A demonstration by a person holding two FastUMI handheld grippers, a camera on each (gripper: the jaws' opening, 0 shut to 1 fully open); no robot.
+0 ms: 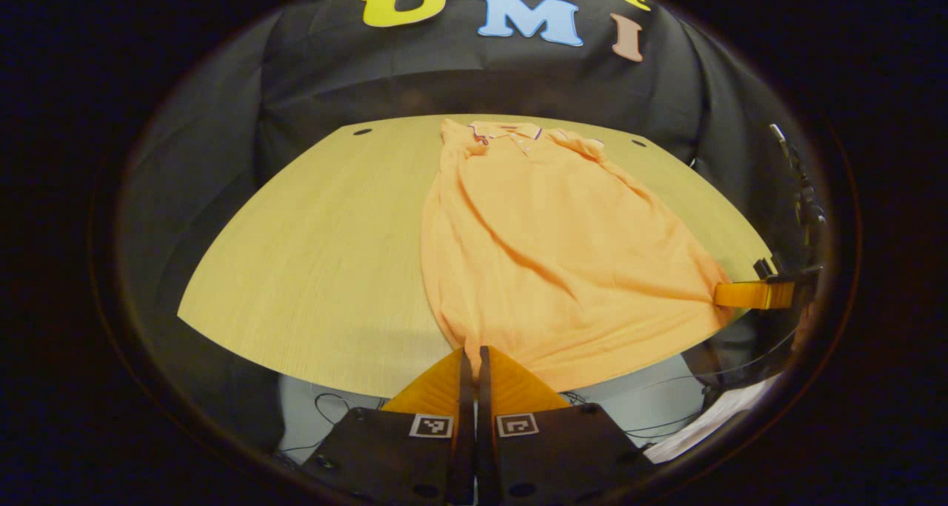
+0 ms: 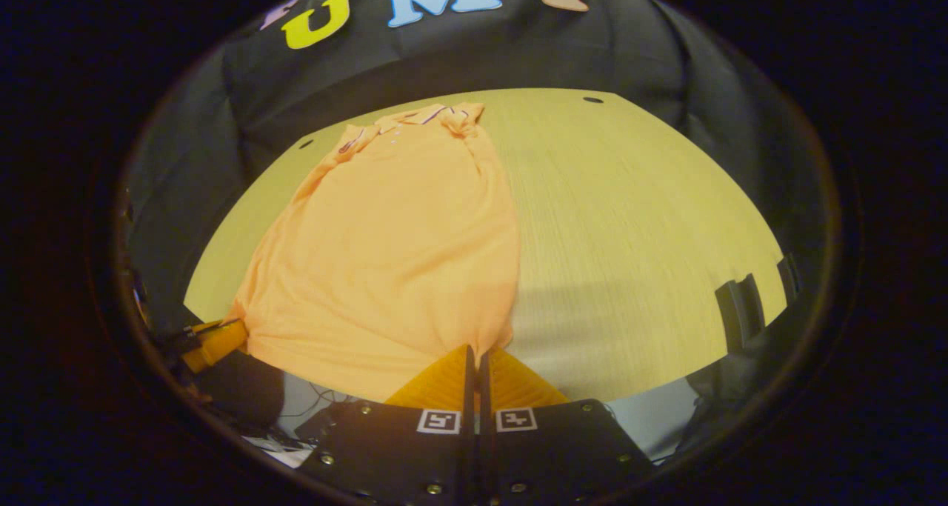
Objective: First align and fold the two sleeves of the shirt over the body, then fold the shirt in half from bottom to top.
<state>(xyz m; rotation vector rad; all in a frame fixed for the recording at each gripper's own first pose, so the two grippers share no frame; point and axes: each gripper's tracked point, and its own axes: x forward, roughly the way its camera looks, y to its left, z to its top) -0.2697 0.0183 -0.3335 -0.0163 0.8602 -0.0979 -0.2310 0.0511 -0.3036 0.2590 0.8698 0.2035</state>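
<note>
Both grippers, left (image 1: 472, 352) and right (image 2: 474, 349), clenched on shirt (image 1: 548, 254) hem corners; collar (image 1: 507, 130) lies straight ahead, far across tabletop (image 1: 326, 269).

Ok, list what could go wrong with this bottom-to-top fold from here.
1. Each gripper pinches only a small bit of the shirt at a hem corner: left gripper, right gripper. The thin fabric may slip out during the lift.
2. The hem hangs at the table's near edge, so a dropped corner could fall off it.
3. The body shows diagonal wrinkles; folding may press them in, and uneven lifting could land the hem askew of the collar.
</note>
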